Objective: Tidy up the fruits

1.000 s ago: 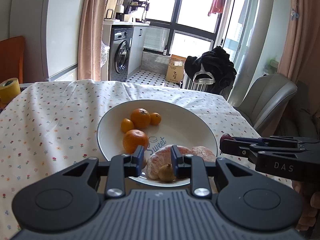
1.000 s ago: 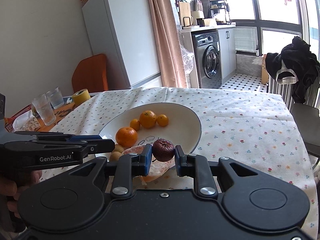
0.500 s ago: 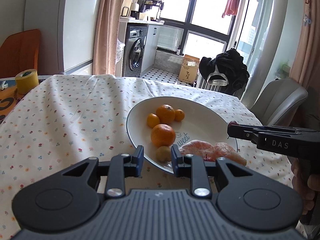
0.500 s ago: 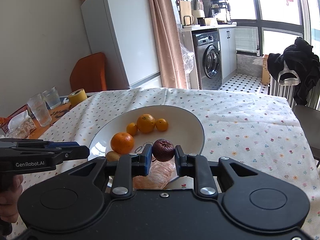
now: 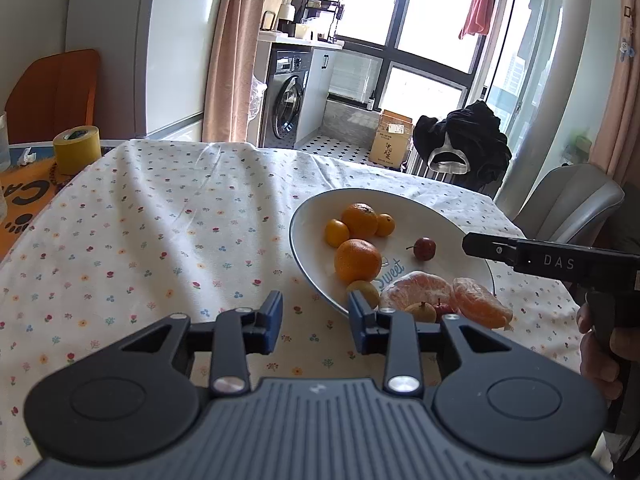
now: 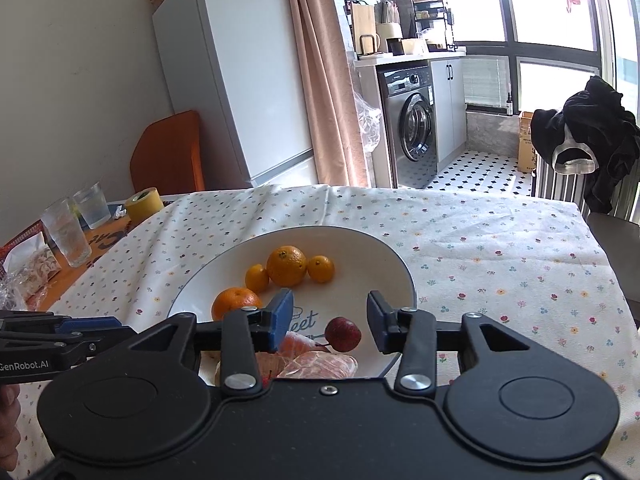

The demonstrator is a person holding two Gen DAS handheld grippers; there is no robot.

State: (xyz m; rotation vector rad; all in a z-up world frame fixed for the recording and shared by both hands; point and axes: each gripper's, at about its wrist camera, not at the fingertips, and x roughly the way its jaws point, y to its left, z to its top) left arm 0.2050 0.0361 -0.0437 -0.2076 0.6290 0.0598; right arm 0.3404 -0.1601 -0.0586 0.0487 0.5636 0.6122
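Note:
A white plate (image 5: 304, 256) (image 6: 384, 256) on the flowered tablecloth holds several oranges (image 5: 357, 260) (image 6: 286, 265), peeled orange pieces (image 5: 416, 290) (image 6: 320, 366), a small brown fruit (image 5: 365, 290) and a small dark red fruit (image 5: 424, 248) (image 6: 343, 334). My right gripper (image 6: 330, 322) is open above the plate's near side, the red fruit lying on the plate between its fingers. My left gripper (image 5: 316, 322) is open and empty over the cloth at the plate's near left edge. The right gripper's side shows in the left wrist view (image 5: 556, 260).
A yellow tape roll (image 5: 76, 148) (image 6: 143, 203), two glasses (image 6: 66, 232) and snack bags stand at the table's left end. An orange chair (image 6: 168, 152) is behind the table, a grey chair (image 5: 568, 204) to the right.
My right gripper opened and let the red fruit go onto the plate. My left gripper opened, released the small brown fruit and pulled back left of the plate.

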